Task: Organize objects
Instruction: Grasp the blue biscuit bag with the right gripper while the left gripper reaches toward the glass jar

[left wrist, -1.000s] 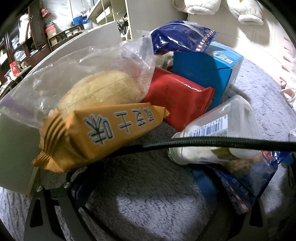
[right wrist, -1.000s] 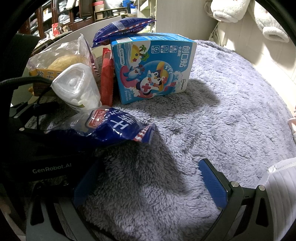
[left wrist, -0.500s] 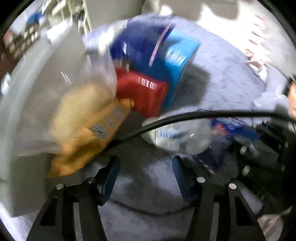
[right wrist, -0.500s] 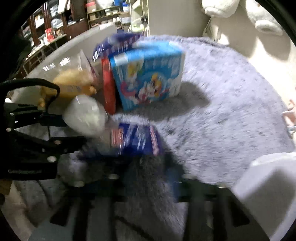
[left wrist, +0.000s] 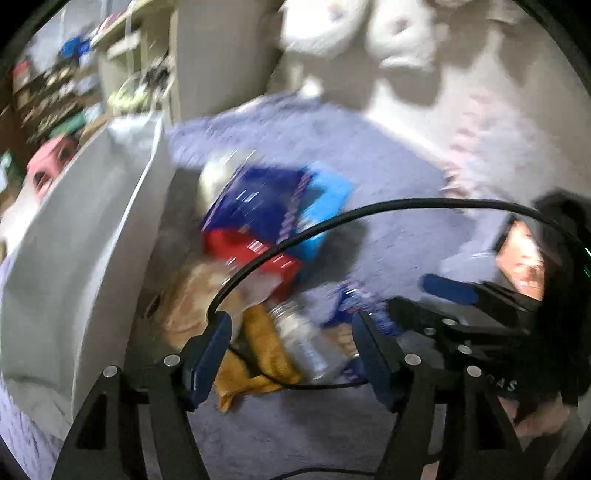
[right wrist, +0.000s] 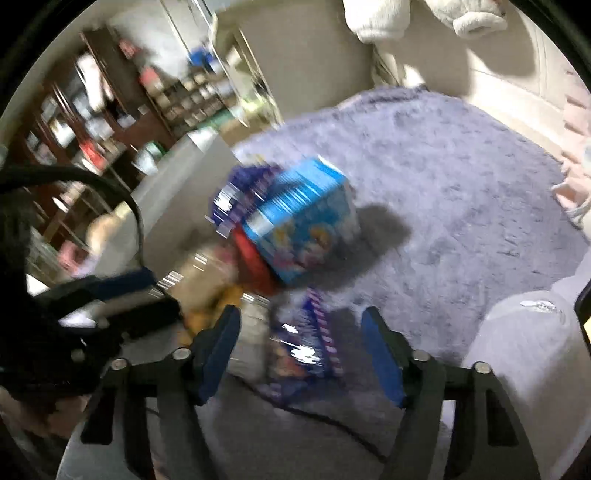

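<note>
A pile of snacks lies on the grey rug (left wrist: 388,177). It holds a light blue box (left wrist: 325,206) (right wrist: 306,225), a dark blue packet (left wrist: 258,206) on top, a red packet (left wrist: 251,251), bread in a clear bag (left wrist: 195,295), an orange packet (left wrist: 266,354) and a clear bottle (left wrist: 306,343). My left gripper (left wrist: 291,332) hovers above the orange packet and bottle. Its jaws are opening and grip nothing. My right gripper (right wrist: 301,321) hangs over a blue snack bag (right wrist: 303,354). Its jaws are opening too, clear of the bag. Both views are blurred.
A white bin (left wrist: 92,240) (right wrist: 192,184) stands left of the pile. A black cable (left wrist: 369,210) arcs across the left wrist view. Plush toys (left wrist: 354,33) lean on the far wall. Shelves (right wrist: 110,110) fill the back left. A person's grey-clad knee (right wrist: 524,350) is at the right.
Both grippers have risen and pulled back, so the pile looks smaller and lower in both views. Both pairs of fingers stand closer together than a second ago. The pile itself lies as before.
</note>
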A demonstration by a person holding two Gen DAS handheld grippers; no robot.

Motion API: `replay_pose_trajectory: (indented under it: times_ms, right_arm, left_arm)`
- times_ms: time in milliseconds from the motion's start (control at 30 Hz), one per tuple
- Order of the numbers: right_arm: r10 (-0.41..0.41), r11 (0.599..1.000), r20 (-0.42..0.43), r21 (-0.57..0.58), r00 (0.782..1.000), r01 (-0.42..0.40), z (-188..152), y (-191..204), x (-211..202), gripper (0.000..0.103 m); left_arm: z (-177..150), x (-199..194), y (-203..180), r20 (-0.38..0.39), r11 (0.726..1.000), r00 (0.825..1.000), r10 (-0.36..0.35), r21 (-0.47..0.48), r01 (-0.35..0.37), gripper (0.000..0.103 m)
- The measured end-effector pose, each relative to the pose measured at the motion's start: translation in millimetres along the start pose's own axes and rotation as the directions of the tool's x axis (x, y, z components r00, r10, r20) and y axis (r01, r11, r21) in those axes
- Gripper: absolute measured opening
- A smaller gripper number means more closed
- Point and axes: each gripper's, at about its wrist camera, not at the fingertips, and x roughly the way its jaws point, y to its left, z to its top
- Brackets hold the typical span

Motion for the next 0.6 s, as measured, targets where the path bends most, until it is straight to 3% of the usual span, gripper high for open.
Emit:
replay_pose_trajectory:
  times_ms: [67, 167, 233, 333, 367, 400, 433, 467, 533, 600]
  right_arm:
    - [-0.028, 1.000, -0.015, -0.008, 0.999, 0.028, -3.3, -0.9, 2.5, 0.063]
    - [-0.058, 0.998, -0.042, 0.000, 0.997, 0.058, -7.2, -11.2, 10.3, 0.063]
    - [0.000, 0.999, -0.094, 0.052, 0.996, 0.005, -10.4, -20.3, 18.5, 0.063]
    - [0.146, 0.976, -0.172, 0.185, 0.974, -0.114, -16.4, -37.2, 39.8, 0.060]
    - [0.201, 0.960, -0.195, 0.234, 0.960, -0.153, -19.9, -42.9, 48.1, 0.057]
    - [0.236, 0.948, -0.196, 0.260, 0.952, -0.181, -22.1, -46.7, 52.3, 0.047]
    - [0.275, 0.933, -0.188, 0.288, 0.943, -0.215, -23.7, -50.4, 54.5, 0.030]
    - [0.320, 0.911, -0.168, 0.323, 0.932, -0.255, -24.9, -55.8, 54.1, 0.026]
    - [0.298, 0.915, -0.127, 0.319, 0.946, -0.246, -22.4, -59.4, 44.6, 0.024]
    - [0.167, 0.959, -0.049, 0.241, 0.985, -0.150, -16.0, -57.5, 21.1, 0.024]
  left_arm:
    - [-7.4, 4.7, 14.2, -0.028, 0.998, 0.999, -0.032, -0.049, 0.031, 0.063]
    - [-7.6, -6.9, 24.3, 0.016, 0.995, 0.998, -0.059, -0.081, 0.060, 0.063]
    - [-7.8, -18.9, 24.9, 0.050, 0.997, 0.998, -0.027, -0.076, 0.031, 0.063]
    - [-9.7, -28.0, 24.2, 0.071, 0.995, 0.996, -0.053, -0.082, 0.059, 0.063]
    - [-11.1, -28.8, 20.5, 0.074, 0.994, 0.996, -0.058, -0.084, 0.065, 0.063]
    - [-11.2, -28.5, 19.1, 0.074, 0.995, 0.996, -0.054, -0.083, 0.060, 0.063]
    - [-12.7, -28.7, 17.6, 0.073, 0.995, 0.996, -0.045, -0.083, 0.051, 0.063]
    - [-12.0, -27.7, 14.6, 0.074, 0.995, 0.997, -0.033, -0.088, 0.040, 0.063]
    - [-12.9, -26.9, 15.7, 0.074, 0.994, 0.997, -0.029, -0.105, 0.037, 0.063]
    - [-8.0, -26.7, 21.9, 0.097, 0.990, 0.994, -0.039, -0.135, 0.052, 0.063]
